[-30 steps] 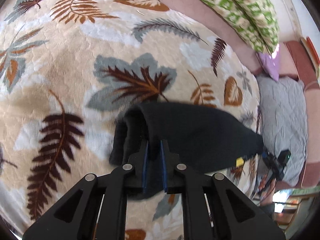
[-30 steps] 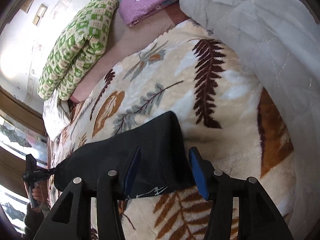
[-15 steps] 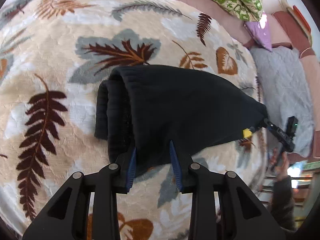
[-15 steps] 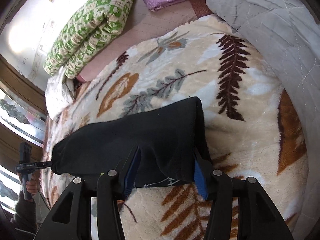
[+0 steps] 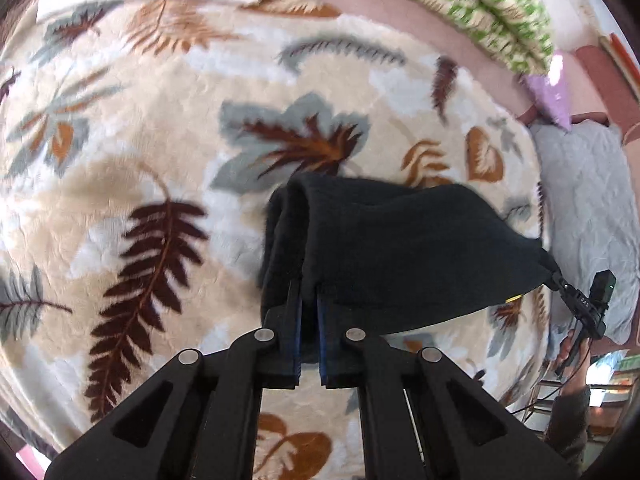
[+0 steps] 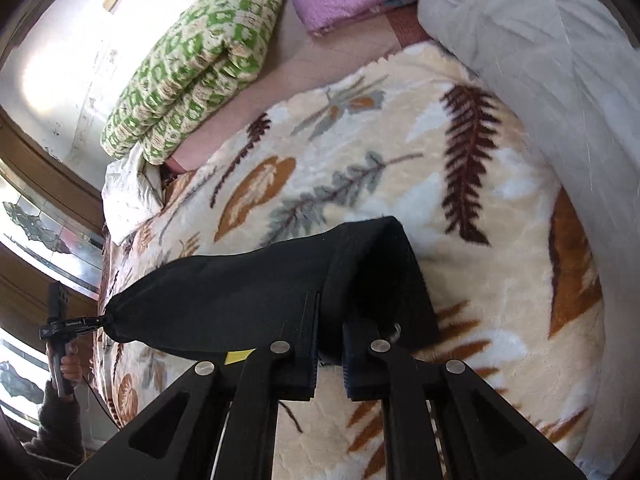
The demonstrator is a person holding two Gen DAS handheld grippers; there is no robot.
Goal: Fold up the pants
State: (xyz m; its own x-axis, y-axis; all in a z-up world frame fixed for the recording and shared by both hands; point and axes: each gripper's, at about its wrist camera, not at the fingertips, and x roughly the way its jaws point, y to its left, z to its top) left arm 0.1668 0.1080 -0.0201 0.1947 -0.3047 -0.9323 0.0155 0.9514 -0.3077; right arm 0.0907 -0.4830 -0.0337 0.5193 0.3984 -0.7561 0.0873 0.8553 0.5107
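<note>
Pants (image 5: 400, 256) pinched at both ends, slung between your two grippers over the leaf-print blanket (image 5: 120, 152).

Your left gripper (image 5: 308, 312) has just closed and clamps the folded black cloth right at its fingertips; the bundle runs off to its right. Your right gripper (image 6: 330, 320) has also just been closing and grips the other end, cloth between its pads, the rest stretching to its left. A green quilt (image 6: 200, 60) lies well beyond, by the wall.
</note>
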